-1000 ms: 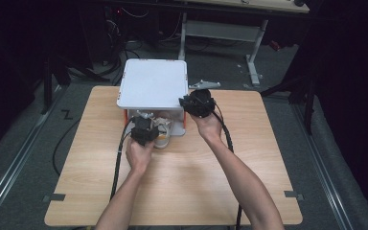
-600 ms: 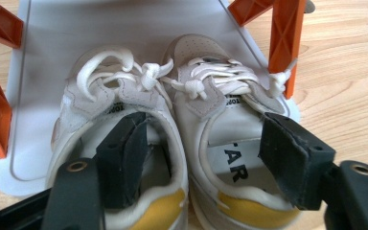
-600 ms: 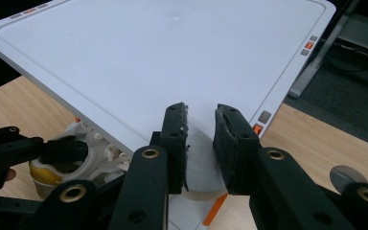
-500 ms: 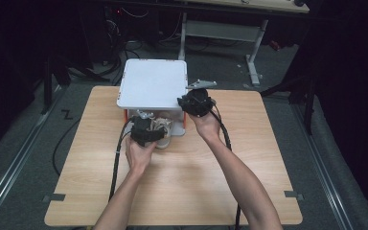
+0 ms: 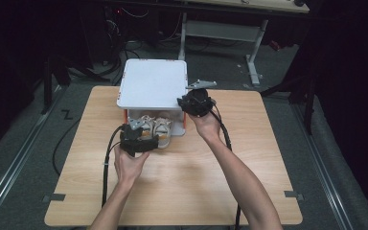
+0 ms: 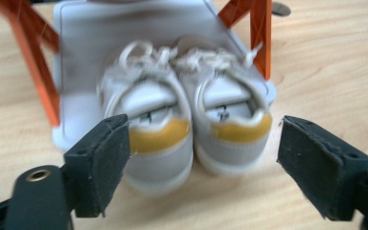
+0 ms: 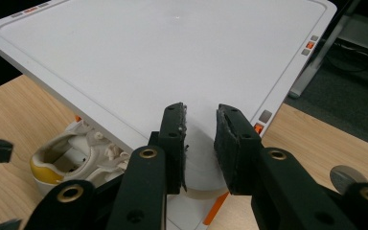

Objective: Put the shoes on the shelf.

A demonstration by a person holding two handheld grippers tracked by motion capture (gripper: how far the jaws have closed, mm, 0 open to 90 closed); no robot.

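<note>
Light wooden table [image 5: 182, 187] is seen on a grey floor [image 5: 24, 158]. A white two-tier rack with orange legs [image 5: 152, 84] is placed at its far centre.

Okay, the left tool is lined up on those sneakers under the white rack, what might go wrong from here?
1. The open left tool straddles both sneakers; closing may squeeze the pair unevenly, and one may slip out.
2. The sneakers sit between orange legs; pulled out crooked, they may snag.
3. The right tool rests at the white top shelf; a push may shift the rack.

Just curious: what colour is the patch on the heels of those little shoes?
Mustard yellow, on white shoes; the left gripper view shows it best.
</note>
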